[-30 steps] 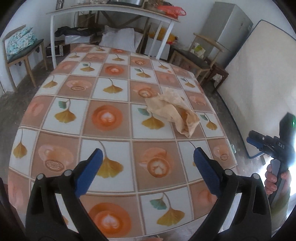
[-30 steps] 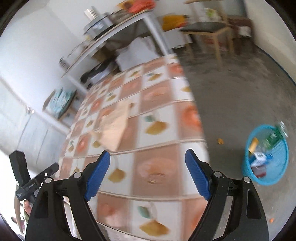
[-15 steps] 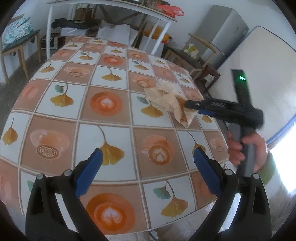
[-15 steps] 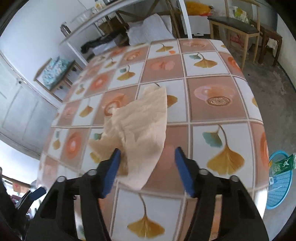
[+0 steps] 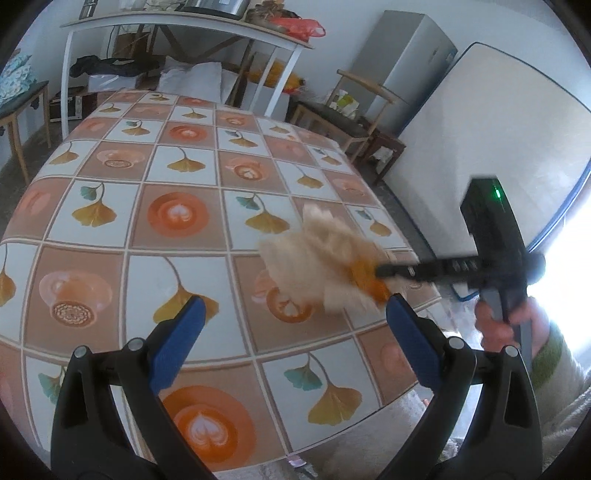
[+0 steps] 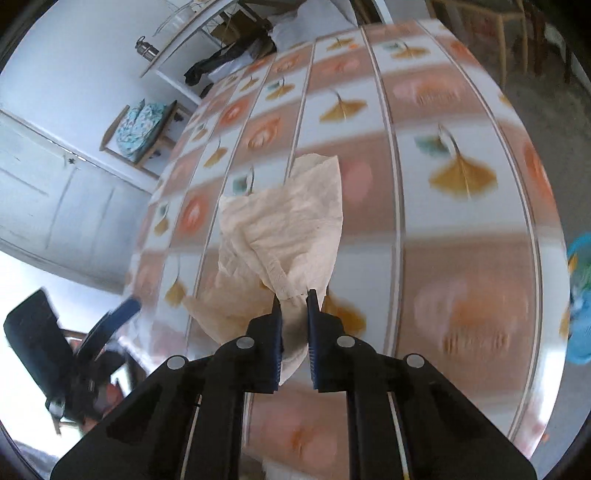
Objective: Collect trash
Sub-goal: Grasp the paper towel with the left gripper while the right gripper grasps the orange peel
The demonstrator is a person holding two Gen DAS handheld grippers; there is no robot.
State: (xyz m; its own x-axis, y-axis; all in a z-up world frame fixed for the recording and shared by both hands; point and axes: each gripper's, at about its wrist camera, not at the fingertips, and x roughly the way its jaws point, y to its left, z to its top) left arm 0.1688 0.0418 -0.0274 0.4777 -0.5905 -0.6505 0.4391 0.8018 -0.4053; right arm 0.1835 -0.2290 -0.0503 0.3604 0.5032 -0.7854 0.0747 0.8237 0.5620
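White walls, grey fridge (image 5: 402, 62), mattress (image 5: 491, 147) leaning upright, white shelf table (image 5: 177, 22), wooden chair (image 5: 343, 114).

There are no words or numbers that can be read in either view. The cloth on the bench (image 5: 110, 206) has only pictures of leaves and cups. Small marks on the right tool (image 5: 380, 273) are too blurry.

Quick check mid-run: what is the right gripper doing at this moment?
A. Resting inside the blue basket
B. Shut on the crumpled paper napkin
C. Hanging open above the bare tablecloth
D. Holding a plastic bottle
B: in the right wrist view the right gripper has its blue pads pinched on a bunched end of the crumpled paper napkin, which fans out above the tablecloth.
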